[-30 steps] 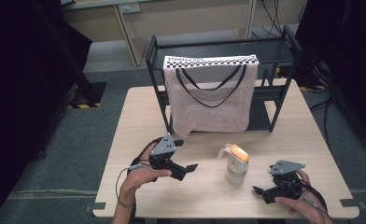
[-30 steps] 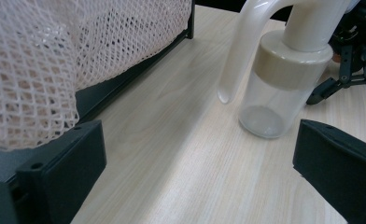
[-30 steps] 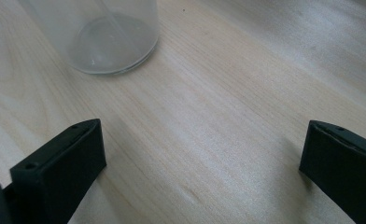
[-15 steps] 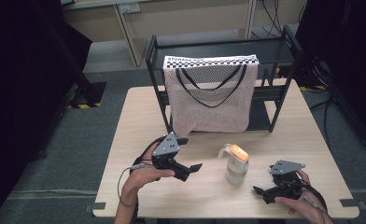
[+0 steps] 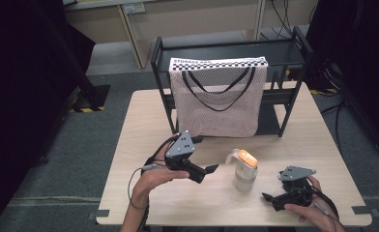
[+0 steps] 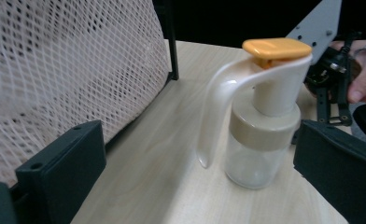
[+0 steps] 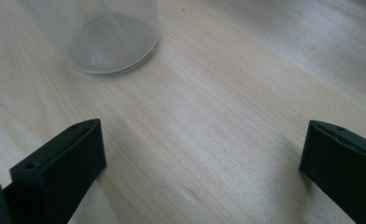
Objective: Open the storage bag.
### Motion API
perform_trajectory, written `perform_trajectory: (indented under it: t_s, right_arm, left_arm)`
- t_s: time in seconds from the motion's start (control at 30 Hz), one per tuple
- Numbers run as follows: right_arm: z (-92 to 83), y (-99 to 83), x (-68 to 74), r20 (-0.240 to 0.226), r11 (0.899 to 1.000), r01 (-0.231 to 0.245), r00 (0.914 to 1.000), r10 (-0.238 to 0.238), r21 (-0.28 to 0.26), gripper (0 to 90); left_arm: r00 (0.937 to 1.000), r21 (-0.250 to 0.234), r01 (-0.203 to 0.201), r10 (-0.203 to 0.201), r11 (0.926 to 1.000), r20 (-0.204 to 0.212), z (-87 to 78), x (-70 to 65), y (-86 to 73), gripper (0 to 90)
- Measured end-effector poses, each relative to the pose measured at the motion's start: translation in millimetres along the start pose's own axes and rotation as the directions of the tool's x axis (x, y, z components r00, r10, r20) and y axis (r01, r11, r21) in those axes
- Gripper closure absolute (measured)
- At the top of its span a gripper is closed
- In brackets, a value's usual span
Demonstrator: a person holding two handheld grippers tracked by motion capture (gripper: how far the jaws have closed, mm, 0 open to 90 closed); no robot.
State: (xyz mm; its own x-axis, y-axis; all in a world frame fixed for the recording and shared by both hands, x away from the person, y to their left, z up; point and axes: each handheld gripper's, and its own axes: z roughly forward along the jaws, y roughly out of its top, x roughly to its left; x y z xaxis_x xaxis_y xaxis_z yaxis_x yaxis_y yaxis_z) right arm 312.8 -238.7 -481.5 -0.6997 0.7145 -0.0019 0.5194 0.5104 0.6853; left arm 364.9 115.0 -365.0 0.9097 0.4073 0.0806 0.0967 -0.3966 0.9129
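Note:
A clear pump bottle (image 5: 244,173) with a cream spout and orange top stands on the table's front middle. My left gripper (image 5: 208,171) hovers just left of it, open and empty. In the left gripper view the bottle (image 6: 264,116) stands ahead between the wide-apart jaws of that gripper (image 6: 195,140), untouched. My right gripper (image 5: 270,198) rests low at the front right, open, pointing left toward the bottle. In the right gripper view the bottle's glass base (image 7: 111,42) sits ahead to the upper left, beyond the right gripper (image 7: 200,135).
A black metal rack (image 5: 161,67) stands at the back of the wooden table (image 5: 134,130). A pink mesh bag (image 5: 216,101) with black handles hangs from its top rail, reaching down near the tabletop. The mesh (image 6: 64,65) is close on the left gripper's left side.
My left gripper has moved right, closer to the pump bottle. The right gripper and the bottle have stayed where they were.

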Motion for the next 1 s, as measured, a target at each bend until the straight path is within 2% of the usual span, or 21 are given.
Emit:
perform_trajectory:
  t_s: [0.07,0.1,0.37,0.57,0.6,0.73,1.0]
  right_arm:
    - [0.0,0.0,0.0,0.000,1.000,0.000,1.0000,0.000,0.000,0.3]
    - [0.0,0.0,0.0,0.000,1.000,0.000,1.0000,0.000,0.000,0.3]
    - [0.0,0.0,0.0,0.000,1.000,0.000,1.0000,0.000,0.000,0.3]
    - [0.0,0.0,-0.1,0.000,1.000,0.001,1.0000,-0.001,0.000,0.3]
    - [0.0,0.0,0.0,0.000,1.000,0.000,1.0000,0.000,0.000,0.3]
    - [0.0,0.0,0.0,0.000,1.000,0.000,1.0000,0.000,0.000,0.3]
    - [0.0,0.0,0.0,0.000,1.000,0.000,1.0000,0.000,0.000,0.3]
  left_arm:
    - [1.0000,-0.005,-0.007,0.007,1.0000,-0.003,0.2,1.1,3.5,1.8]
    - [0.9998,-0.011,-0.020,0.020,0.9997,-0.005,0.9,3.5,10.3,1.8]
    - [0.9984,0.003,-0.056,0.056,0.9984,-0.006,7.6,7.3,32.3,2.0]
    - [0.9984,0.000,-0.052,0.052,0.9986,-0.021,12.4,14.5,46.1,1.8]
    - [0.9988,0.001,-0.039,0.039,0.9992,-0.029,14.6,14.3,50.4,1.6]
    - [0.9991,-0.006,-0.038,0.038,0.9993,-0.020,17.6,13.6,56.3,1.8]
    - [0.9979,0.010,-0.059,0.059,0.9982,-0.025,23.9,15.1,68.6,1.9]
